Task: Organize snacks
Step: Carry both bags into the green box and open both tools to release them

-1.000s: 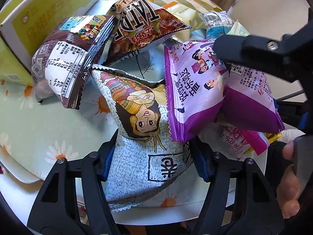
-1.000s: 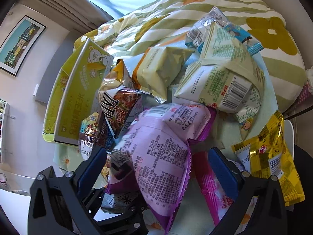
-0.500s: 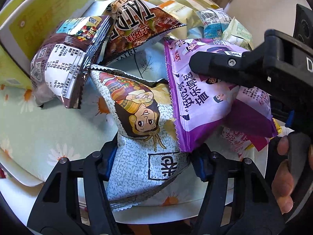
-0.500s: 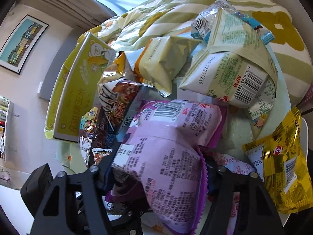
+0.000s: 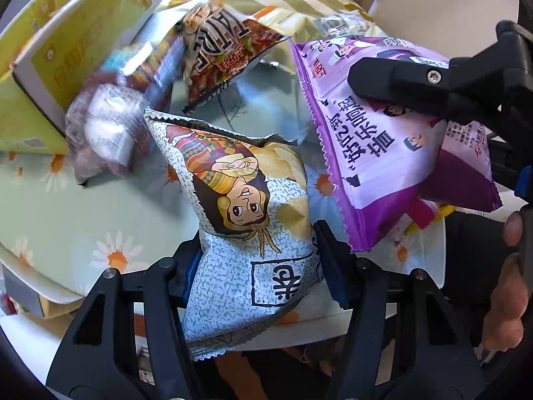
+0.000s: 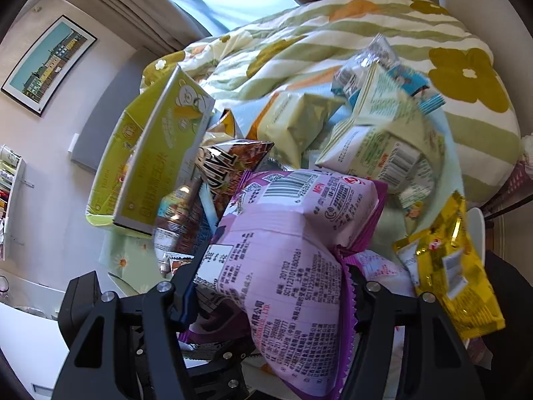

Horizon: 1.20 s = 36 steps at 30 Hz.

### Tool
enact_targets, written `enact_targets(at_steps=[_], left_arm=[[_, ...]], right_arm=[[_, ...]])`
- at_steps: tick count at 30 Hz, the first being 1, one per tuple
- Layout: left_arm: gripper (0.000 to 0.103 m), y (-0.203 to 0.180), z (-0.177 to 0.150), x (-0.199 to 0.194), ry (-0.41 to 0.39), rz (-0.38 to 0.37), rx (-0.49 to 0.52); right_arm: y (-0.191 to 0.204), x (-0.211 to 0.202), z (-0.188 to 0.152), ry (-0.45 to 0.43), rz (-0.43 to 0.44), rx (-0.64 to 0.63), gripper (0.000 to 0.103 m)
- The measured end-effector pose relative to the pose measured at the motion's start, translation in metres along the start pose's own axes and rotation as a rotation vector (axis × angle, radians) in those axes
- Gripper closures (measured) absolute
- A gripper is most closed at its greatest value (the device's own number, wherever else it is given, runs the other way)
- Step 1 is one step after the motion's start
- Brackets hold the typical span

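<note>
The left gripper [image 5: 256, 266] pinches the grey cartoon bag [image 5: 246, 233]; the right gripper [image 6: 266, 286], its jaws just closed, clamps the purple bag [image 6: 283, 260] between them — lift both straight, clear of the pile ahead.

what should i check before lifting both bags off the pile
1. Left gripper pinching the grey cartoon chip bag: ok, the pads press its lower half; the jaws have just been closing.
2. Right gripper pinching the purple snack bag: ok, the bag bulges between the pads; the jaws have just been closing.
3. Purple bag clear of the cartoon bag: cannot tell, their edges overlap in the left wrist view.
4. Pink packet under the purple bag free of it: cannot tell.
5. Yellow packet out of the way: ok, it lies to the side.
</note>
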<state>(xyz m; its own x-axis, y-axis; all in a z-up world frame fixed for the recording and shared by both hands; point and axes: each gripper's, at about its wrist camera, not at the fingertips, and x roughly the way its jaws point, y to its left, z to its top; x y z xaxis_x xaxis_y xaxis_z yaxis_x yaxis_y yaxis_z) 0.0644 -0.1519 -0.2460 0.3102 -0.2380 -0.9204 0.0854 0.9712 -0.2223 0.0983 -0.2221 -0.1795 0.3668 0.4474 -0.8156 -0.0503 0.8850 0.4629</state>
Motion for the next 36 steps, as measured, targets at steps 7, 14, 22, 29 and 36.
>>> enact_targets(at_steps=[7,14,22,29,36], left_arm=[[0.047,-0.006,0.002,-0.028,-0.044,-0.015,0.035],[0.047,-0.007,0.015,-0.061,-0.113,-0.031,0.062],[0.047,0.021,0.051,-0.118,-0.235,-0.007,0.067],[0.047,0.083,0.092,-0.162,-0.315,0.055,0.031],[0.047,0.167,0.128,-0.178,-0.324,0.119,-0.033]], right_arm=[[0.007,-0.033,0.001,-0.057,0.002,0.000,0.042],[0.027,-0.075,0.009,-0.142,-0.003,-0.036,0.042],[0.076,-0.107,0.034,-0.246,0.005,-0.089,0.042],[0.133,-0.096,0.066,-0.281,0.041,-0.147,0.042],[0.185,-0.043,0.097,-0.234,0.075,-0.184,0.042]])
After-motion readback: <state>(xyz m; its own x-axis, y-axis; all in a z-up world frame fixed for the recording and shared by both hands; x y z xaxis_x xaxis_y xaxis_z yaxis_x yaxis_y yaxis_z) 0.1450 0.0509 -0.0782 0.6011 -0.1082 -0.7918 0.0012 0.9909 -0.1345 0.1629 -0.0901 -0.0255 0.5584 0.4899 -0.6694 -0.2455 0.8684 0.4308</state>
